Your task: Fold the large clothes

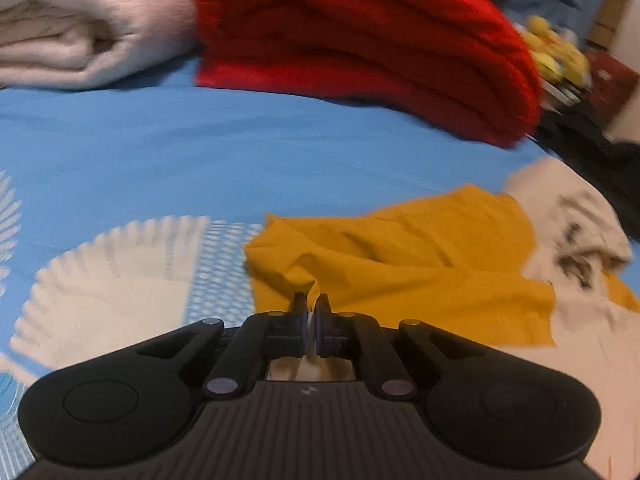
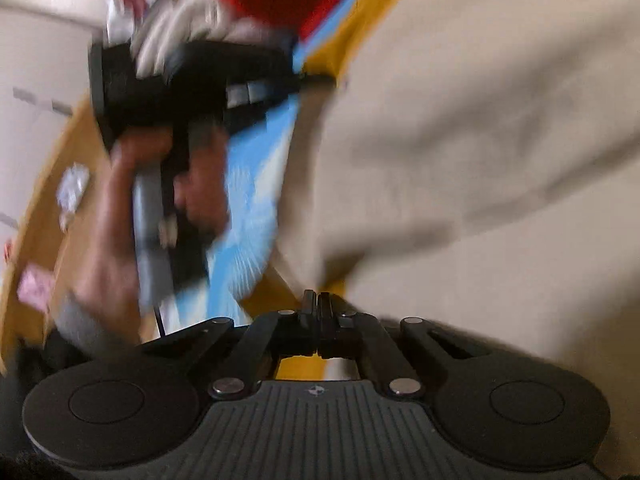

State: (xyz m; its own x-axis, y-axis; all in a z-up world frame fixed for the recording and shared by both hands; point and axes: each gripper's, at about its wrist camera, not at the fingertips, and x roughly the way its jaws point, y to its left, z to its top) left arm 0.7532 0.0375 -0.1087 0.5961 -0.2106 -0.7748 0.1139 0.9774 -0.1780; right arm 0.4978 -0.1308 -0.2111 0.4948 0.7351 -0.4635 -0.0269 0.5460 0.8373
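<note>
In the left wrist view we see our left tool (image 1: 311,300) clenched on a pinch of soft mustard-and-cream garment (image 1: 400,264), its two black fingers pressed almost together with a small ridge of yellow fabric rising between them. The garment lies crumpled on the bed sheet (image 1: 200,148), a smooth blue cotton printed with white fan-shaped shells. The yellow part is matte and creased into shallow folds; the cream part to its right is limp and carries a dark, blurred print.

Farther back on the sheet rest two folded pieces: a thick red garment (image 1: 360,40), stacked in rounded layers with a fuzzy knit look, and just beside it on the left a pale grey-white folded cloth (image 1: 80,32), soft and fleecy, its fold forming a rolled lip. A blurred yellow plush toy (image 1: 552,44) sits beyond the bed's right edge.

In the right wrist view, our right tool (image 2: 318,300) is also clenched, fingers closed on the same garment's edge where yellow fabric meets cream. The cream cloth (image 2: 480,140) fills most of this view as a broad, draped, slightly wrinkled sheet of fabric, with a yellow band along its upper left border. To the left, much smeared by blur, we make out our left hand (image 2: 120,208) wrapped around the other tool's black body, above the blue sheet.
</note>
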